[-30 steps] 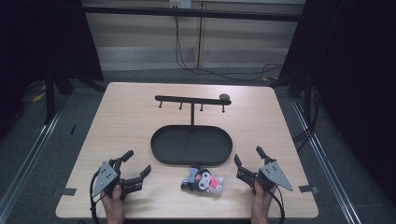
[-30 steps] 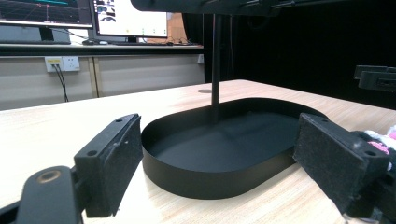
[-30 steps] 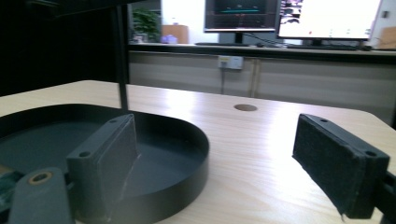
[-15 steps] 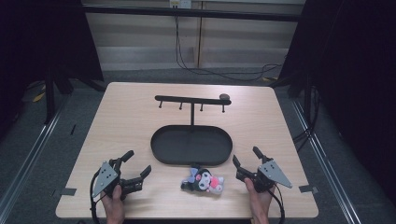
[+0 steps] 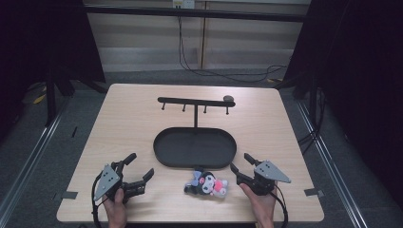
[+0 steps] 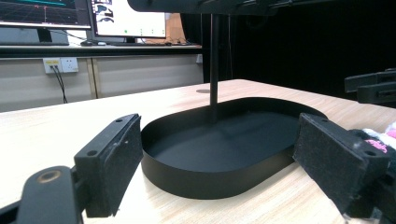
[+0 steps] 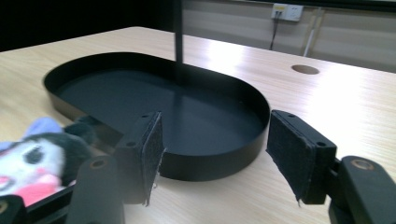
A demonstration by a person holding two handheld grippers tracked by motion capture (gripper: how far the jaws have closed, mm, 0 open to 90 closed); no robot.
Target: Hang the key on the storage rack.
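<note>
While both pairs of jaws stood wide apart and held nothing, the plush (image 5: 207, 183) lay on the table (image 5: 119, 123) between them, just in front of the tray (image 5: 195, 147). The right gripper (image 5: 243, 167) sat nearest it, its jaws pointing past the toy toward the tray's near rim; in the right gripper view the plush (image 7: 32, 161) lay off to the left of the left jaw, outside the gap. The left gripper (image 5: 135, 167) rested farther off, and in its own view a bit of plush (image 6: 376, 140) peeked out behind the right jaw.

Picking up the toy seemed the step in hand. To do it well, I judged the right gripper should swing left until the plush sat squarely between the pads, come in low along the table, and close on the body rather than on a loose ear or limb, since soft stuffing will squash and slip. Keeping clear of the tray rim would avoid nudging the stand.

Beyond the jaws, the post (image 5: 195, 115) rose from the tray to a bar (image 5: 192, 100) with pegs. Any loop or ring on the plush for hanging was too small to make out, and its far side was hidden. The bar was cut off at the top of the left gripper view.
</note>
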